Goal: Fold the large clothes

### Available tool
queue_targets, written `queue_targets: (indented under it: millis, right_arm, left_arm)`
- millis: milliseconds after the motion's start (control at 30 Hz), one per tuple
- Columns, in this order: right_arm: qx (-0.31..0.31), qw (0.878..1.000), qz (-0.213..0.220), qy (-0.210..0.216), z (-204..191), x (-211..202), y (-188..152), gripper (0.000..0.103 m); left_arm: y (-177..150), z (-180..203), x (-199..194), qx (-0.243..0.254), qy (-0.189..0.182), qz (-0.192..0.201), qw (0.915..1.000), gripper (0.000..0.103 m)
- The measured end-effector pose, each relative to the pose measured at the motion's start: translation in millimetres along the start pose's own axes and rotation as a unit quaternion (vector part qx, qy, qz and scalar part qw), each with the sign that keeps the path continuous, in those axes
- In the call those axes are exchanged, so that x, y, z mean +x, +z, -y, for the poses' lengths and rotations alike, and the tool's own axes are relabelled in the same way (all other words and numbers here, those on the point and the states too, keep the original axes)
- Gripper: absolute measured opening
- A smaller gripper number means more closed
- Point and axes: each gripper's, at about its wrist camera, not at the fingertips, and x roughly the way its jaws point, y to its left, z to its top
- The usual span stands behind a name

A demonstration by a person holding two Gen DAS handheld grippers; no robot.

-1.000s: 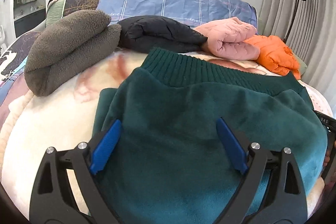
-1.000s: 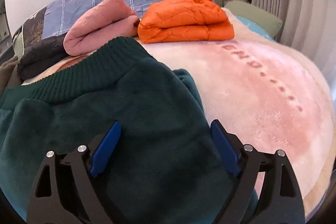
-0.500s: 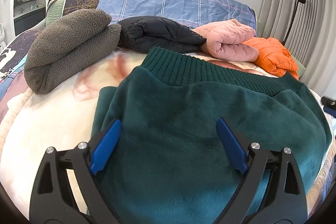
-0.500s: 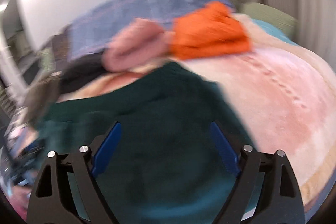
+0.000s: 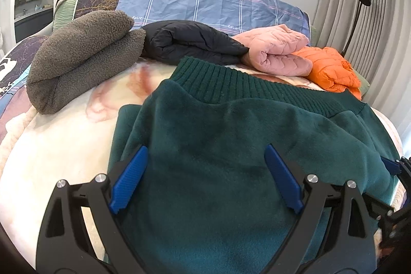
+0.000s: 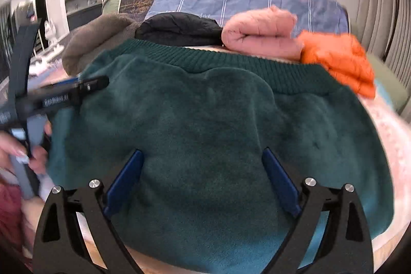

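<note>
A dark green fleece sweater [image 5: 218, 145] lies folded on the bed, its ribbed hem [image 5: 244, 84] toward the pillows. It also fills the right wrist view [image 6: 205, 132]. My left gripper [image 5: 205, 179] is open and empty, just above the sweater's near left part. My right gripper [image 6: 203, 179] is open and empty above the sweater's near edge. The left gripper [image 6: 84, 84] shows from the side at the sweater's left edge in the right wrist view; the right gripper's tip [image 5: 393, 167] shows at the sweater's right edge.
Folded clothes line the back of the bed: a grey fleece [image 5: 82, 55], a black jacket [image 5: 190, 43], a pink quilted jacket [image 5: 277, 48] and an orange puffer [image 5: 331, 68]. A plaid pillow [image 5: 205, 1] lies behind them. A cream blanket [image 5: 51, 145] covers the bed. Curtains [image 5: 372, 17] hang right.
My right gripper has swung left and back from the sweater's right part, so it now looks over the whole sweater from its near edge. My left gripper has barely moved.
</note>
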Motion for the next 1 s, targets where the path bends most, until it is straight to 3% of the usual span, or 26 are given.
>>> queue_targets:
  millis: [67,133,200,267,333,400,433,500,633,733,867,967,1000]
  right_arm:
    - [0.007,1.0,-0.005,0.012,4.2,-3.8,3.8,0.092]
    - [0.009,1.0,-0.003,0.007,3.4,-13.7,11.0,0.081]
    - [0.008,1.0,0.018,0.021,3.1,-25.4,24.9,0.037]
    - [0.014,0.998,0.043,0.033,6.7,-31.1,45.4,0.02]
    - [0.016,0.999,0.032,0.035,8.1,-20.1,54.2,0.019]
    - [0.031,0.997,-0.055,0.046,14.6,29.2,52.1,0.019]
    - [0.042,0.995,-0.063,0.057,19.7,44.4,47.7,0.017]
    - [0.05,0.995,-0.055,0.061,22.1,44.9,46.8,0.016]
    - [0.05,0.994,-0.079,0.06,18.5,39.4,57.6,0.015]
    - [0.071,0.992,-0.077,0.074,22.5,31.9,80.0,0.016]
    - [0.044,0.996,-0.058,0.054,21.6,40.2,113.3,0.018]
    - [0.061,0.983,-0.153,0.074,28.0,103.2,113.5,0.02]
    - [0.059,0.982,-0.165,0.076,29.2,118.5,110.0,0.018]
  left_arm:
    - [-0.8,-0.7,-0.2,0.0,-0.001,0.0,1.0,0.093]
    - [-0.3,-1.4,0.2,-0.001,-0.002,0.001,1.0,0.093]
    - [0.5,-1.8,1.4,-0.003,-0.003,0.001,1.0,0.093]
    - [0.1,-2.3,1.2,-0.003,-0.003,0.001,1.0,0.093]
    - [-0.1,-2.1,1.0,-0.003,-0.003,0.001,1.0,0.093]
    - [0.3,-2.3,1.8,-0.003,-0.004,0.001,1.0,0.093]
    - [0.1,-2.2,1.5,-0.003,-0.004,0.001,1.0,0.093]
    - [0.1,-2.7,2.6,-0.005,-0.007,0.0,1.0,0.093]
    - [0.4,-2.4,3.7,-0.005,-0.01,0.0,0.9999,0.093]
    - [-2.0,-1.8,1.9,-0.005,-0.01,0.002,0.9999,0.093]
    - [-2.3,-1.8,2.0,-0.005,-0.009,0.002,0.9999,0.093]
    - [-2.2,-1.7,2.0,-0.005,-0.009,0.002,0.9999,0.093]
    - [-2.2,-1.7,2.1,-0.005,-0.01,0.002,0.9999,0.093]
